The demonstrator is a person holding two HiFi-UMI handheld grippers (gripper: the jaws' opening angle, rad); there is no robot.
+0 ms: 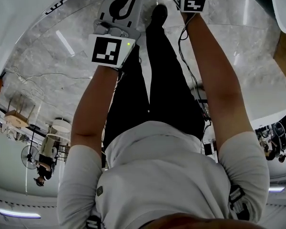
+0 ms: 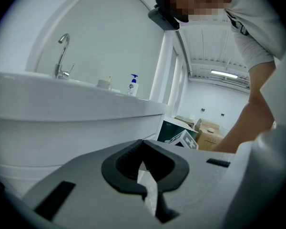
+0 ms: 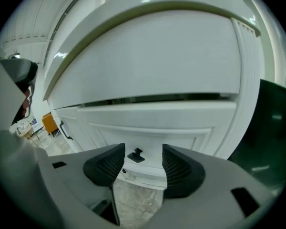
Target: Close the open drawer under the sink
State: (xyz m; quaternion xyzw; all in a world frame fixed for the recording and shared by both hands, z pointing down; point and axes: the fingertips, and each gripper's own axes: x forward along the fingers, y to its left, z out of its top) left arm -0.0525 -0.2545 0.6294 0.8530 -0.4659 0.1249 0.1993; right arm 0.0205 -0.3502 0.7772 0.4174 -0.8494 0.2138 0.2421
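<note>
Grey plastic, nearest: my left tool [image 2: 143,149] is clenched on nothing, while my right tool [image 3: 142,165] is released, with bare pads wide apart. Beyond the right tool and not touching it is the small dark handle [image 3: 136,155] on the white drawer [image 3: 152,123]. A dark gap along the drawer's top suggests it is not yet home under the sink [image 3: 148,56]. I judge a flat, square push beside the handle best; no grip is needed.

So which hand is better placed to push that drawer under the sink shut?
Probably the right. The right gripper faces the drawer front squarely with open jaws, the dark handle framed between them, not yet touched. The left gripper, jaws together, points along the sink instead.
</note>
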